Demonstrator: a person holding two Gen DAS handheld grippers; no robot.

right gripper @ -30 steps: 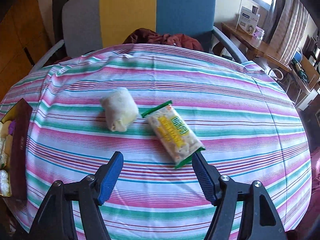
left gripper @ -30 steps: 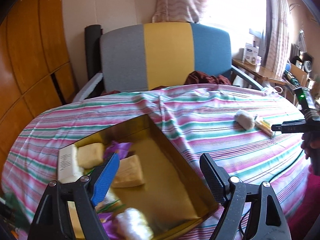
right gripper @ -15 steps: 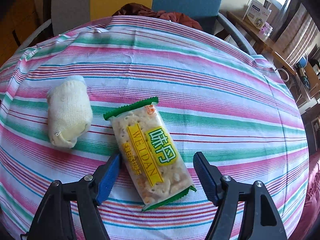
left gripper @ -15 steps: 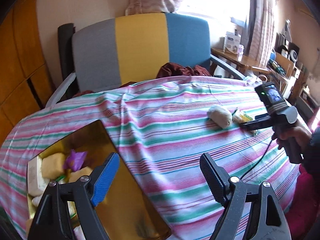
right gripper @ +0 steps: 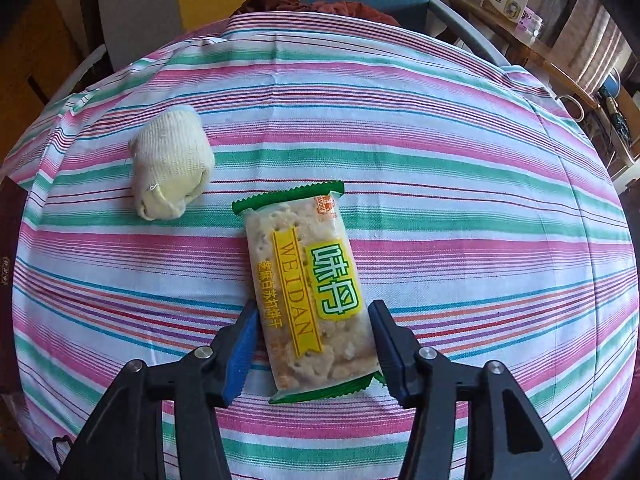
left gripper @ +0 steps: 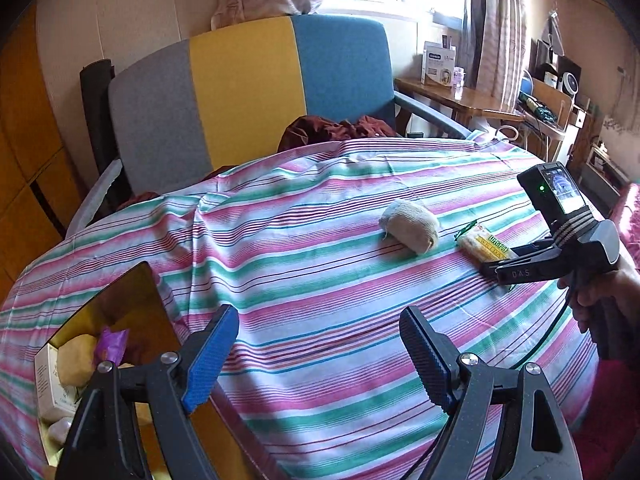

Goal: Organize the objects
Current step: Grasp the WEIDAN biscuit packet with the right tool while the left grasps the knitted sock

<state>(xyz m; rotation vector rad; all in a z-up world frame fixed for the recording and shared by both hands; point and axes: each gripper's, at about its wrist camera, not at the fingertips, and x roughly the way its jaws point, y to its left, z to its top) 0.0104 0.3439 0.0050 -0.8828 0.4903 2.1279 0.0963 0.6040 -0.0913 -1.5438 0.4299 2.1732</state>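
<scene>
On the striped counter (right gripper: 440, 128), your right gripper (right gripper: 312, 344) has its jaws spread to either side of the near end of the cracker packet (right gripper: 306, 284), lined up along its length so they can squeeze its narrow sides, though nothing is gripped yet and the rolled sock (right gripper: 170, 166) lies just beside it. Your left gripper (left gripper: 316, 354) hangs with jaws released and holding nothing, and only its view shows the gold box (left gripper: 132, 292) at the counter's left, well apart from the packet and already holding several items, likely where the packet belongs
</scene>
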